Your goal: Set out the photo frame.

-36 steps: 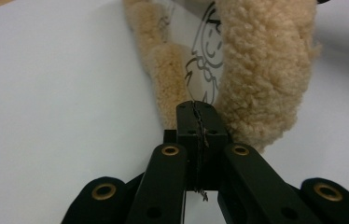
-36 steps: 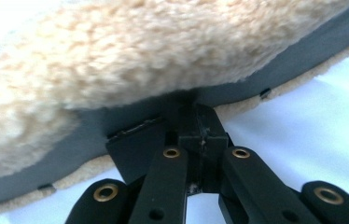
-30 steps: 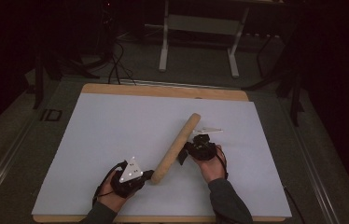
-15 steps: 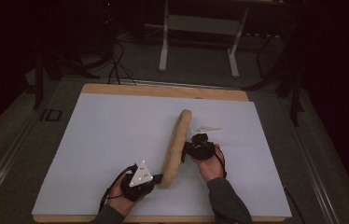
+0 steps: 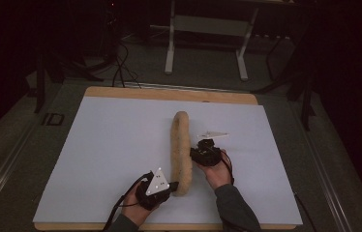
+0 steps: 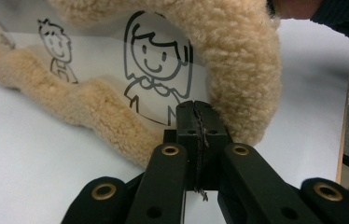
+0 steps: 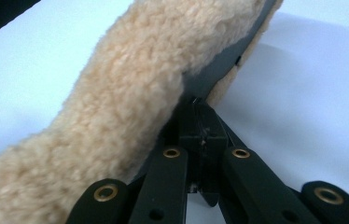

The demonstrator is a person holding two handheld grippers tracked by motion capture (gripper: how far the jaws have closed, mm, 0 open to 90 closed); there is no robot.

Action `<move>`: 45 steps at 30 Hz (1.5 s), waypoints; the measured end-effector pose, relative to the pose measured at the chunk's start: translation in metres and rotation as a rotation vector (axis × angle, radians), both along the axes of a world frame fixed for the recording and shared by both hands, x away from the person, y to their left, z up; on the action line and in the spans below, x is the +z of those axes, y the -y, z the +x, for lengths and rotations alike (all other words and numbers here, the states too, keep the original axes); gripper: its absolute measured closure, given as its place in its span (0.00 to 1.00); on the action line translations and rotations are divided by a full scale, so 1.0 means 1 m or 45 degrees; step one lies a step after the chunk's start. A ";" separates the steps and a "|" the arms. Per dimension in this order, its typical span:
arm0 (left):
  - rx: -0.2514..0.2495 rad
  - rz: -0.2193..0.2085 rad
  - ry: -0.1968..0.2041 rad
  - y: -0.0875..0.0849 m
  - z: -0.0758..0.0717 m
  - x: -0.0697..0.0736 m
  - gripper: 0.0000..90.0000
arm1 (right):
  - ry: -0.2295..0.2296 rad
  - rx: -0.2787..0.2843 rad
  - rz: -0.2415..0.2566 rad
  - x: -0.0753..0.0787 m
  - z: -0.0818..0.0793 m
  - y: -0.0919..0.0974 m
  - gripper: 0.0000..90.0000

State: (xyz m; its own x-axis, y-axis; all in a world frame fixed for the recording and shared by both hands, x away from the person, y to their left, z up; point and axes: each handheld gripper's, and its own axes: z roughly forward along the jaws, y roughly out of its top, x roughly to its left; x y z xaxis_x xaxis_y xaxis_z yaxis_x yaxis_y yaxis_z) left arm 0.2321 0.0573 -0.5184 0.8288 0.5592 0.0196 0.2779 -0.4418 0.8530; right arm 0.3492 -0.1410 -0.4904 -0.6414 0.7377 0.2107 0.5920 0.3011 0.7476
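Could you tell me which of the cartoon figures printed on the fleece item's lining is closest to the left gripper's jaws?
The large smiling figure with the bob haircut, directly above the shut left gripper; the smaller spiky-haired figure sits farther left.

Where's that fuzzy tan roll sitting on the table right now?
In the high view, the fleece roll lies lengthwise near the white mat's middle, between the left gripper at its near end and the right gripper.
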 end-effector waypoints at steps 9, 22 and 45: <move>-0.002 -0.010 0.010 0.019 0.004 -0.001 1.00 | -0.007 0.060 0.012 -0.001 -0.003 0.003 1.00; 0.025 -0.055 0.022 0.033 0.012 -0.002 1.00 | -0.017 0.089 0.050 0.003 -0.006 0.014 1.00; 0.038 -0.082 0.038 0.054 0.022 0.006 1.00 | -0.027 0.061 0.050 0.008 -0.005 0.031 1.00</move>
